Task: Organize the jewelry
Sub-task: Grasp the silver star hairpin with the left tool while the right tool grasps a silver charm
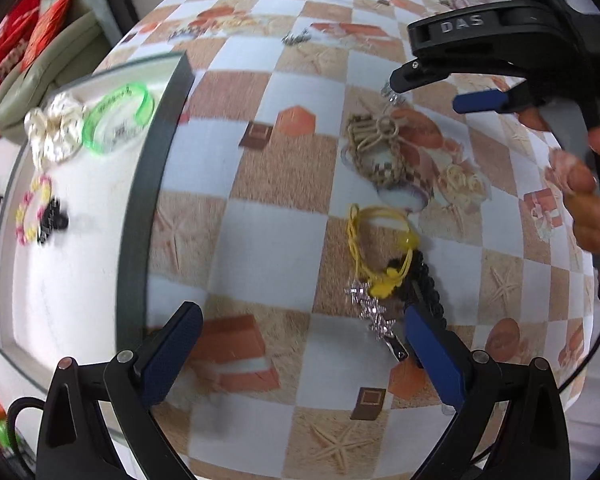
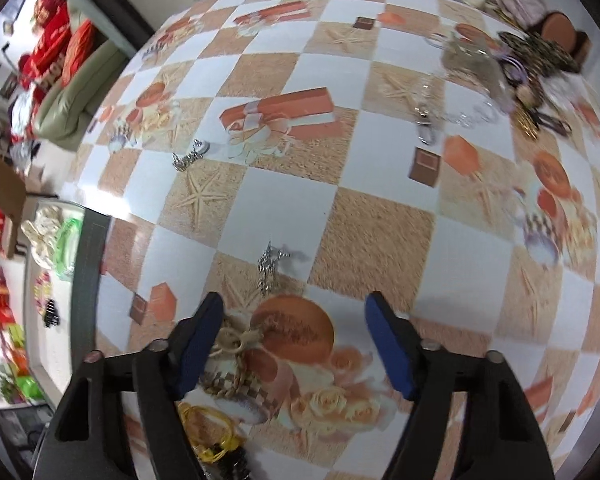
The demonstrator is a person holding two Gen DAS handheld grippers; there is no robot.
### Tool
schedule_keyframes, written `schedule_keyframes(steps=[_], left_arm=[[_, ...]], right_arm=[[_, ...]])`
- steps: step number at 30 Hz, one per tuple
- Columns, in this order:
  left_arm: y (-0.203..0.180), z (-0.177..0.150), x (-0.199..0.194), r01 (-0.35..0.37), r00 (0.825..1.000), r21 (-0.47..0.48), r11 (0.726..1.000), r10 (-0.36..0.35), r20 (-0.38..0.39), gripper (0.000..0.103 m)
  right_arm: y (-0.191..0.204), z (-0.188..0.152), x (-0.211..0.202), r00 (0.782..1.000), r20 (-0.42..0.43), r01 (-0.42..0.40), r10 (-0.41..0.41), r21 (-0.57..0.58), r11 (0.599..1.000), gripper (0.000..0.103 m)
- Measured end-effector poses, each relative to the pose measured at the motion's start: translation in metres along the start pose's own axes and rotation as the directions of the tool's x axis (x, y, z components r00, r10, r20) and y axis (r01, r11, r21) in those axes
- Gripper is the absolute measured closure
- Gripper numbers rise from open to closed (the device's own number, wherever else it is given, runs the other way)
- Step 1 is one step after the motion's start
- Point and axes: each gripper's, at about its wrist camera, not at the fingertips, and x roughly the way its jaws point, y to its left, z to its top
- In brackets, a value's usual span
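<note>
A white tray with a dark rim [image 1: 140,184] lies at the left and holds a cream bow [image 1: 56,132], a green bangle [image 1: 118,122], a pink-yellow bracelet [image 1: 32,212] and a black clip [image 1: 52,220]. On the checkered cloth lie a yellow cord bracelet [image 1: 380,240], a black bead strand [image 1: 428,280], a silver sparkly piece [image 1: 370,308] and a beige rope bracelet [image 1: 374,148]. My left gripper [image 1: 300,344] is open, its right finger beside the pile. My right gripper [image 2: 294,340] is open above the rope bracelet [image 2: 228,344]; a silver chain [image 2: 270,266] lies just ahead.
More jewelry sits on the cloth: a silver piece [image 2: 190,156], a clasp with chain [image 2: 426,120], and a heap of dark and purple items [image 2: 532,72] at the far right. A sofa with red cushions [image 2: 60,64] stands beyond the table's left edge.
</note>
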Motion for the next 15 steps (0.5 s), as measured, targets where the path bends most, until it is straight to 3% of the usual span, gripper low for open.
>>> schedule_keyframes(steps=[10,12,15], left_arm=[[-0.01,-0.016,0.017,0.0,1.0,-0.048,0.999,-0.001,-0.024,0.0],[-0.01,-0.016,0.024,-0.005,1.0,-0.051,0.999,0.003,-0.031,0.013],[-0.016,-0.015,0.029,-0.037,0.999,-0.032,0.999,0.036,-0.031,0.013]], right_arm=[[0.01,0.009,0.016,0.996,0.026,0.091,-0.089,-0.088,0.992,0.037],[0.012,0.009,0.016,0.993,0.037,0.114,-0.111,-0.099,0.988,0.039],[0.017,0.008,0.018,0.987,0.053,0.16,-0.154,-0.128,0.979,0.044]])
